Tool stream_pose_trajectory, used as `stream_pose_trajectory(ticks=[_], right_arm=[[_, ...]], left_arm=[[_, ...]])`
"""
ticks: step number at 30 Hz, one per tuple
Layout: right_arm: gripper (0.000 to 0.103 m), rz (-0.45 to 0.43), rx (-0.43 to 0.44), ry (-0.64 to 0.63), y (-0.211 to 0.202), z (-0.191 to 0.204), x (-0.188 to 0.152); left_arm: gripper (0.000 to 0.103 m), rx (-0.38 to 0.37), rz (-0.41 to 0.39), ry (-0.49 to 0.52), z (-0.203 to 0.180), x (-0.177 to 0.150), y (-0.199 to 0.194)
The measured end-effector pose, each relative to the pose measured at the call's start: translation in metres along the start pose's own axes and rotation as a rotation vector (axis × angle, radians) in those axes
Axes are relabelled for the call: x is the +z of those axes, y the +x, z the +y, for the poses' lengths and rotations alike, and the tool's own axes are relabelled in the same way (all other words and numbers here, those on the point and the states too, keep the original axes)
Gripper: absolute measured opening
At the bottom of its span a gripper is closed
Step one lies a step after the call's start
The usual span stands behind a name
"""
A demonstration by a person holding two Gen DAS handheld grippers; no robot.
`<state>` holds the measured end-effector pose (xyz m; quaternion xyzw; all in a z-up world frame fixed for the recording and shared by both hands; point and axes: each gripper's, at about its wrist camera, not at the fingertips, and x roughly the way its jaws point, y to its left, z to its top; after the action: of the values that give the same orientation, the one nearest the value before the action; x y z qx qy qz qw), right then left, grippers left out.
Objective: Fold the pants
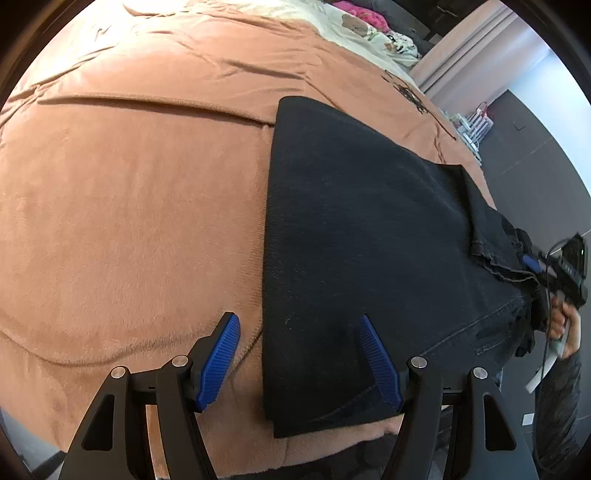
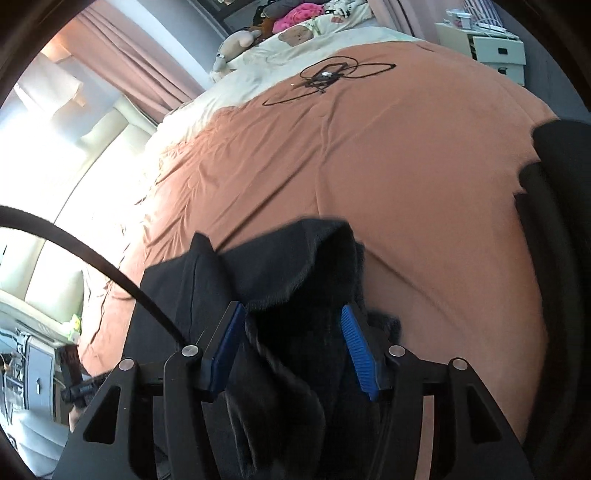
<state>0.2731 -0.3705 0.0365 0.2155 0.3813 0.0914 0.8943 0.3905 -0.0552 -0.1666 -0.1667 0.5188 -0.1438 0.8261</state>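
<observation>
Black pants (image 1: 369, 240) lie folded flat on a brown-orange blanket (image 1: 129, 203), with the waistband end toward the right. My left gripper (image 1: 298, 319) hovers open over the pants' near left edge, one blue pad above the blanket and the other above the cloth, gripping nothing. At the far right a hand holds my right gripper (image 1: 569, 266) against the bunched end. In the right wrist view that gripper (image 2: 291, 308) stands open, and a rumpled heap of the pants (image 2: 295, 266) lies between its blue pads.
A coiled black cable with a small device (image 2: 325, 75) rests further up the bed. Stuffed toys and pink cloth (image 2: 295, 14) are piled by the cream sheet at the head. A white drawer unit (image 2: 498, 48) stands beside the bed, and curtains (image 2: 122, 62) hang at left.
</observation>
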Motion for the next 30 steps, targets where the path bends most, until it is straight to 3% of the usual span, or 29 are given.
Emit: stream_pose_trajectory(ticks=[7,18,19,20,21,22,25,30], right_arm=[[0.053,0.009,0.031,0.045,-0.016,-0.021,-0.030],[0.052,0.086,0.084,0.036,-0.001,-0.028,-0.034],[0.039,0.083,0.079,0.034,0.000,-0.028,-0.034],[0.019,0.083,0.086,0.034,0.002,-0.029,-0.032],[0.012,0.073,0.090,0.033,0.000,-0.029,-0.031],[0.006,0.057,0.082,0.030,-0.003,-0.029,-0.029],[0.002,0.014,0.037,-0.008,-0.018,-0.023,-0.025],[0.002,-0.086,0.002,-0.069,-0.058,-0.014,-0.016]], left_arm=[[0.069,-0.023,0.001,0.003,-0.002,-0.001,-0.005],[0.069,-0.071,0.049,-0.067,0.002,-0.009,0.006],[0.066,-0.072,0.047,-0.077,0.003,-0.009,0.006],[0.061,-0.068,0.044,-0.087,0.004,-0.009,0.006],[0.049,-0.059,0.046,-0.091,0.004,-0.009,0.006],[0.045,-0.045,0.051,-0.093,0.004,-0.009,0.007],[0.031,-0.024,0.048,-0.091,0.003,-0.010,0.005],[0.019,-0.011,0.044,-0.087,0.002,-0.009,0.000]])
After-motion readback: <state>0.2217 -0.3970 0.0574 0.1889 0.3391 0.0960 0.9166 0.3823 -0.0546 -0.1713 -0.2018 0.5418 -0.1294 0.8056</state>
